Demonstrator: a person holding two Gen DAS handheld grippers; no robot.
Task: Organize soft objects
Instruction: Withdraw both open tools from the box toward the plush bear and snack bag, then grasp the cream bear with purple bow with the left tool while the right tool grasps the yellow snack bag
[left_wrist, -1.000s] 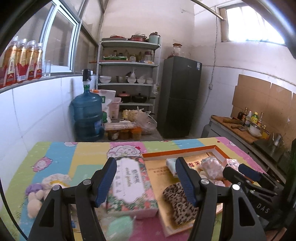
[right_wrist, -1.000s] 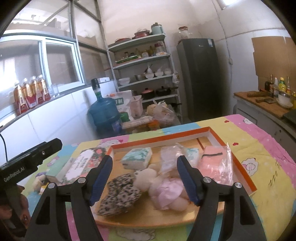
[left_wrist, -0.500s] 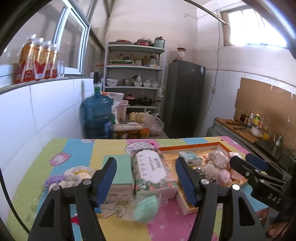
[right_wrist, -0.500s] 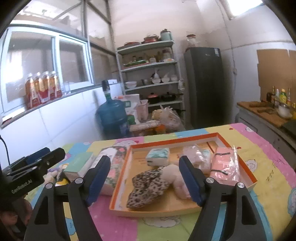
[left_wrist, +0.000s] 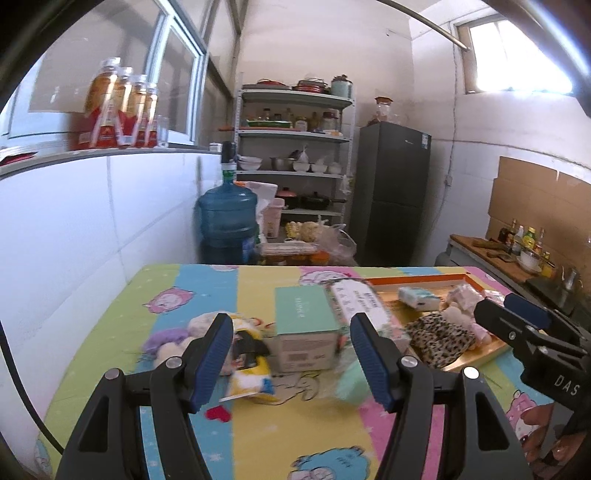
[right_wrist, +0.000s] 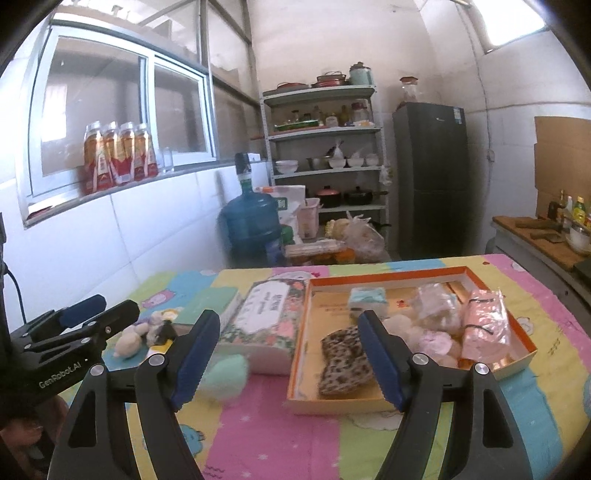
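Observation:
An orange-rimmed tray (right_wrist: 491, 275) on the colourful table holds a leopard-print cloth (right_wrist: 345, 360), a small tissue pack (right_wrist: 367, 298), pink soft items (right_wrist: 437, 339) and a pink bag (right_wrist: 484, 325). Left of it lie a floral tissue box (right_wrist: 267, 319), a mint box (left_wrist: 304, 308), a mint soft ball (right_wrist: 225, 376) and small plush toys (left_wrist: 245, 354). My left gripper (left_wrist: 291, 363) is open and empty, above the plush toys and mint box. My right gripper (right_wrist: 288, 363) is open and empty, in front of the tray's near left corner.
The table (left_wrist: 295, 435) stands against a white tiled wall on the left. Behind it are a blue water jug (left_wrist: 227, 225), a metal shelf (left_wrist: 295, 155) and a dark fridge (left_wrist: 391, 192). A counter with bottles (left_wrist: 517, 247) is at the right.
Both grippers have pulled back and shifted left. The left view now centres on the plush toys and mint box instead of the tray. Both stay open and empty.

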